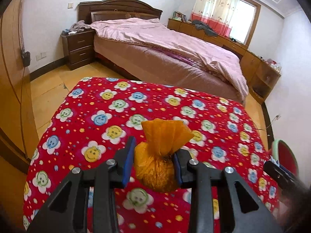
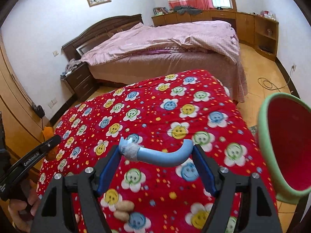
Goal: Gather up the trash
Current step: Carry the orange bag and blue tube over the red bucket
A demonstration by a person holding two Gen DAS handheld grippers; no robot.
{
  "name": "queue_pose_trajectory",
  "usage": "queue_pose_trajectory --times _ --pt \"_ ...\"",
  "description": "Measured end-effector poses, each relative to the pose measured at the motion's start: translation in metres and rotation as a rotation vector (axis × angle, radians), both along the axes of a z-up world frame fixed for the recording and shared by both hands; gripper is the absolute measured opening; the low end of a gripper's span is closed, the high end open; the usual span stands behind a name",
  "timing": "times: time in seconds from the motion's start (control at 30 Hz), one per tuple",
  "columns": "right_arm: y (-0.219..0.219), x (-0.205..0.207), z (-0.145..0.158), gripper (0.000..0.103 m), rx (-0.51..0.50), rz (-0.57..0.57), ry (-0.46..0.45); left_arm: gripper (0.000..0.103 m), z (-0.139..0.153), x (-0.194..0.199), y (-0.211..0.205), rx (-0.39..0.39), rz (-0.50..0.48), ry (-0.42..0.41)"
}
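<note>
Step in hand: carrying trash to bin. Left gripper (image 1: pixel 154 162) jaws partly closed, clamped on tied orange bag (image 1: pixel 157 161), held above red flowered tabletop (image 1: pixel 116 104).

Right gripper (image 2: pixel 155 160) jaws wide, pinching bent blue tube (image 2: pixel 155 154) end to end.

Green-rimmed red bin (image 2: pixel 281 147) at right.

Next, likely: bring each over bin mouth, release.

Peanuts (image 2: pixel 122 209) remain on tabletop.

Readable: "GenRobot.AI" on left gripper.

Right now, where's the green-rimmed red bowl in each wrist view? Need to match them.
Left wrist: green-rimmed red bowl is at the far right edge, mid-height, partly cut off behind the right gripper's body.
Right wrist: it fills the right side, tilted, its red inside facing the camera.
Shared landmark: the red flower-print blanket, with the pink bed behind it.
</note>
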State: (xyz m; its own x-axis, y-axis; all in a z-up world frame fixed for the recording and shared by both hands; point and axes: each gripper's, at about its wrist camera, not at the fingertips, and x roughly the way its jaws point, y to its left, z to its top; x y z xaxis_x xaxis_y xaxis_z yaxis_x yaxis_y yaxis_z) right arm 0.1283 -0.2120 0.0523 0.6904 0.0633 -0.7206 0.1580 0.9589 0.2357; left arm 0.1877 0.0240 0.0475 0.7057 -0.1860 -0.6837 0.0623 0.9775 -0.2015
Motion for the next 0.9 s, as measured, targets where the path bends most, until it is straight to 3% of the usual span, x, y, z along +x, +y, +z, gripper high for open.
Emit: queue_pose_trajectory --times 0.9 --pt "-0.088 -0.112 0.025 0.077 0.071 -0.209 -0.099 0.035 0.020 -0.057 -0.098 -0.041 -0.232 0.010"
